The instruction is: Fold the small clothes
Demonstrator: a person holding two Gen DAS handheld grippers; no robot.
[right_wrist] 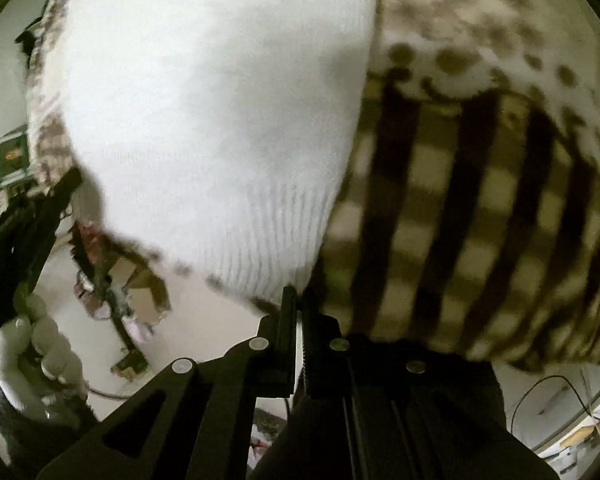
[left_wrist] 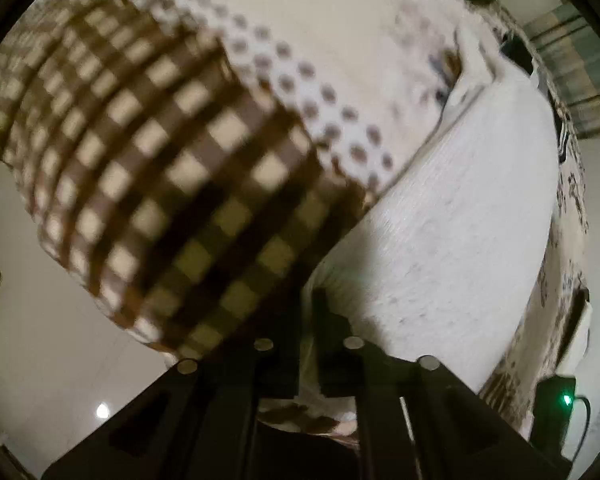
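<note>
Brown-checked garment (left_wrist: 172,168) with its white ribbed panel (left_wrist: 452,216) fills both views, blocking nearly everything behind. My left gripper (left_wrist: 308,320) and right gripper (right_wrist: 299,300), two in all, each pinch its hem between nearly closed fingers. Blurred clutter (right_wrist: 112,296) lies low left, unidentifiable.

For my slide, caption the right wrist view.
Right gripper shut on the small garment, white knit beside brown gingham.
</note>
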